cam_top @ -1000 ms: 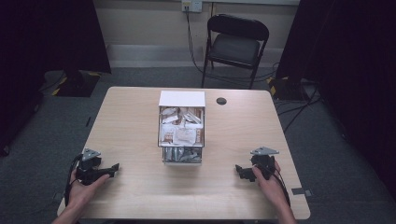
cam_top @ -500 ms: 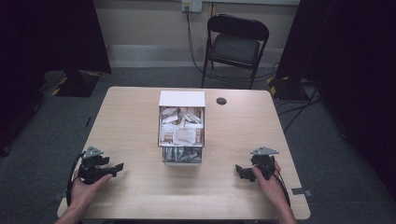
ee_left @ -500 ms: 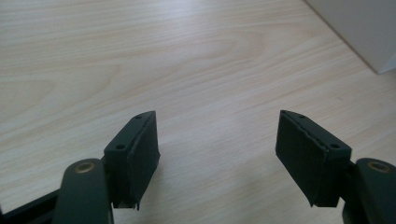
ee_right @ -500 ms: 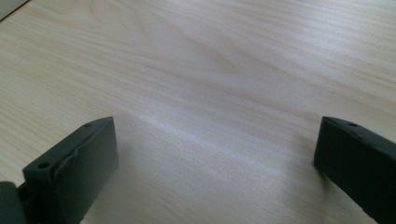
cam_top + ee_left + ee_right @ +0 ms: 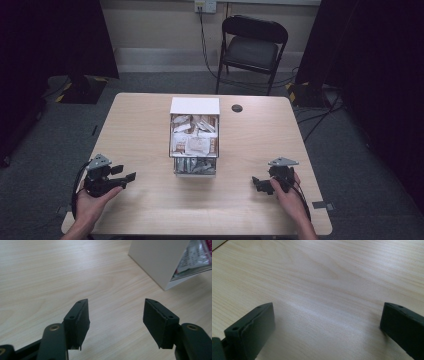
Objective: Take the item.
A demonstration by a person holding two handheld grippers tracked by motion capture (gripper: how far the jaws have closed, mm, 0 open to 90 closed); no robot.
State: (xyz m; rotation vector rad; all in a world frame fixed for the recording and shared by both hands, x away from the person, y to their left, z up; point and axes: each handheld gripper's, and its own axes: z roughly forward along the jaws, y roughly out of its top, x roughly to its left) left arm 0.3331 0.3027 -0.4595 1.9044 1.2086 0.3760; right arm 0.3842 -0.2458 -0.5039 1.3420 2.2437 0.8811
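A white open-topped box (image 5: pixel 195 106) stuffed with paper packets (image 5: pixel 194 140) stands at the middle of the light wooden table (image 5: pixel 145 125). My left gripper (image 5: pixel 126 177) is held in a hand at the table's front left and points right toward the box. Its jaws are open and have just been closing, with nothing between them. In the left gripper view, the left gripper (image 5: pixel 116 315) hovers over bare wood, with the box's white wall (image 5: pixel 157 260) ahead on the right. My right gripper (image 5: pixel 257 184) rests at the front right, open and empty. In its own view the right gripper (image 5: pixel 327 322) stands wide over bare wood.
A small black round disc (image 5: pixel 237 108) lies on the table behind the box. A black folding chair (image 5: pixel 252 47) stands beyond the far edge, with cables on the floor around it. Bare wood lies to both sides of the box.
The left gripper has lifted slightly and its jaws stand narrower than a second ago. The right gripper and the box have not moved.
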